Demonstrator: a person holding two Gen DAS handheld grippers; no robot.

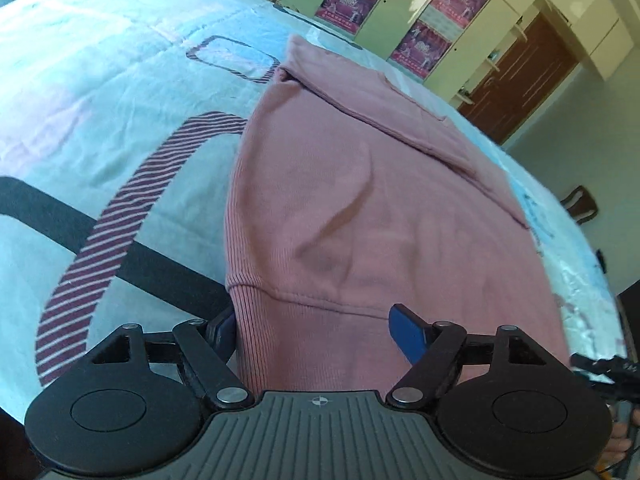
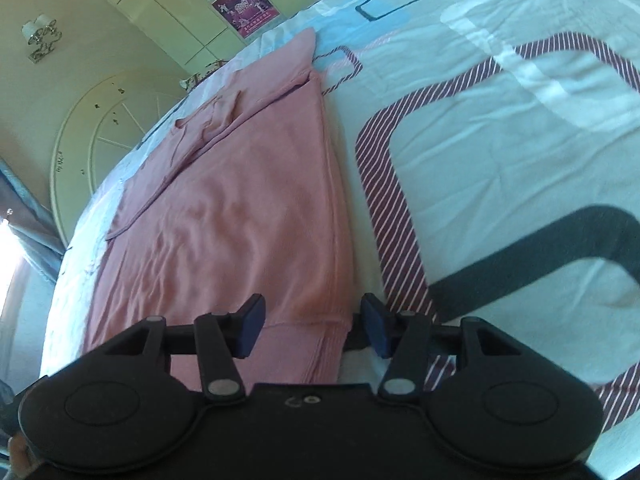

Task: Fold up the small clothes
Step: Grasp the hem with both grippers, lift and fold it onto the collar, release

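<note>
bottom corners of the pink top lined up for the next fold

a bedroom: pale cabinet doors [image 1: 516, 20] with posters [image 1: 347, 2] and a brown door [image 1: 520, 76] stand beyond a bed whose sheet [image 1: 112, 128] is pale blue-white with striped and dark bands. the pink top [image 1: 360, 208] lies flat on it, running away from both grippers, one sleeve folded across its far part.

the left gripper [image 1: 312, 330] has its jaws apart and straddles the ribbed hem corner; one blue finger [image 1: 412, 332] rests over the cloth, the other sits just off the garment's edge. nothing looks pinched. the right gripper [image 2: 312, 328] is likewise parted, with the opposite hem corner between its fingers [image 2: 252, 330] and no clamp visible.

by my judgement the step is taking both hem corners to carry them toward the far end. to do it well, slide each lower finger fully under all layers of the ribbed band before closing, so no layer is left behind. take both corners equally deep in from the edge. lift together and level, keeping the hem taut between the grippers, then lay it square onto the far end so the side edges stack.
</note>
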